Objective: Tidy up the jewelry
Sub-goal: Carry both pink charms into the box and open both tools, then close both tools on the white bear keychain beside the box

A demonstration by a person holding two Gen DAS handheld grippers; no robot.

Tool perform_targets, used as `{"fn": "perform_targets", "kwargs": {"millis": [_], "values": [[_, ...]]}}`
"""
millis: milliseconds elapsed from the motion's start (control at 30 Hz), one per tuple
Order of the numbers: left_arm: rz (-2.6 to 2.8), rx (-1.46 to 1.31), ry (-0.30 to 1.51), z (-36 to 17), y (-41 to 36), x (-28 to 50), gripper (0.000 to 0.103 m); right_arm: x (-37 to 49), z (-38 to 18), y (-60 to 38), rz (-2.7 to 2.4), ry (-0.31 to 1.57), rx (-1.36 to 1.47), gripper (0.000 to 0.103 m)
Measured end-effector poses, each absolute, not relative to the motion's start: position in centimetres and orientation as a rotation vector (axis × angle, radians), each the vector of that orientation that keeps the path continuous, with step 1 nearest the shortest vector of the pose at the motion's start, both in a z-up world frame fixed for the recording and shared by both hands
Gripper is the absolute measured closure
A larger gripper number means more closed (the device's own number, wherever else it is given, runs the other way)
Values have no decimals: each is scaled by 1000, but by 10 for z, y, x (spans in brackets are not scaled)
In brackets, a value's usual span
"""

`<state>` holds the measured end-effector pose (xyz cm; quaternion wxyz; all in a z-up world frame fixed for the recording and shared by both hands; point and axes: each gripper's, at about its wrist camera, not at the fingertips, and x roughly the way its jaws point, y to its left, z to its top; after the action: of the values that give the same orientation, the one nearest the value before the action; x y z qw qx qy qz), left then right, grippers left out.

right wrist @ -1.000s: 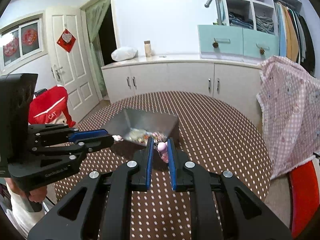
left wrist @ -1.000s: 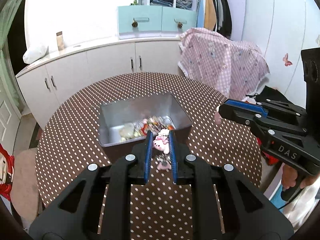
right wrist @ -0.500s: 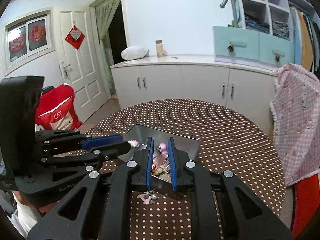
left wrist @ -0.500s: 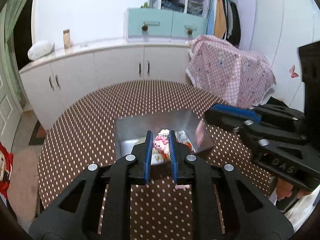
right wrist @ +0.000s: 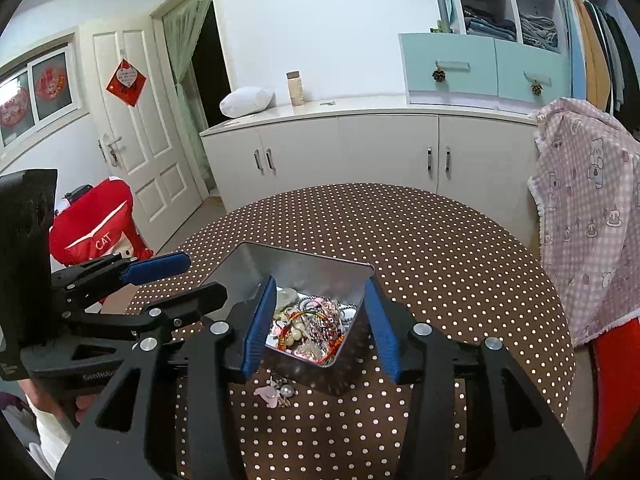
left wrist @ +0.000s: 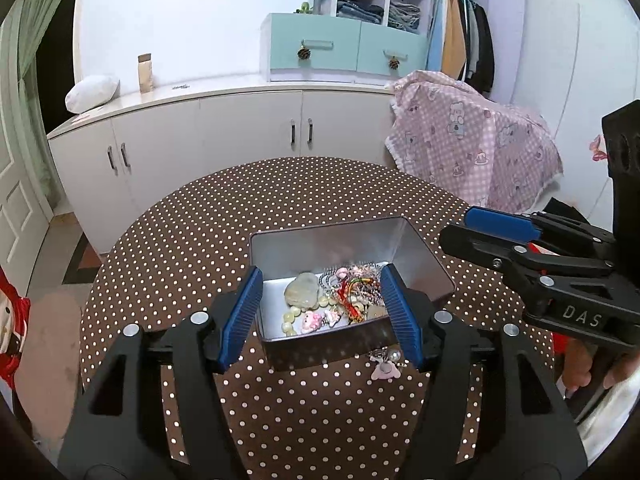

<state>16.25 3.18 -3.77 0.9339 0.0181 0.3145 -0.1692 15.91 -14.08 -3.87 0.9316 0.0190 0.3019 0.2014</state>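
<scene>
Both grippers hang spread wide and empty above the metal tin (left wrist: 416, 258) on the polka-dot counter (left wrist: 180, 240) — the left gripper (left wrist: 320, 316), the right gripper (right wrist: 320, 320) — with tangled jewelry (left wrist: 340, 300) heaped inside and a pink charm (left wrist: 385, 369) lying just outside its near wall.

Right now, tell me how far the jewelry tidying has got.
Most of it looks done: beads, chains and charms lie heaped in the metal tin. Nothing is in hand; the left gripper and the right gripper both hang open above the tin. One pink charm with a pearl is left on the dotted tablecloth, close against the tin's near wall.
</scene>
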Motion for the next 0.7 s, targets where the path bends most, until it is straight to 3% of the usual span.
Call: {"fn": "perform_targets", "kwargs": {"millis": [700], "values": [[-295, -21, 763, -87, 58, 129, 34, 132, -89, -132, 391, 722, 9, 55]]}}
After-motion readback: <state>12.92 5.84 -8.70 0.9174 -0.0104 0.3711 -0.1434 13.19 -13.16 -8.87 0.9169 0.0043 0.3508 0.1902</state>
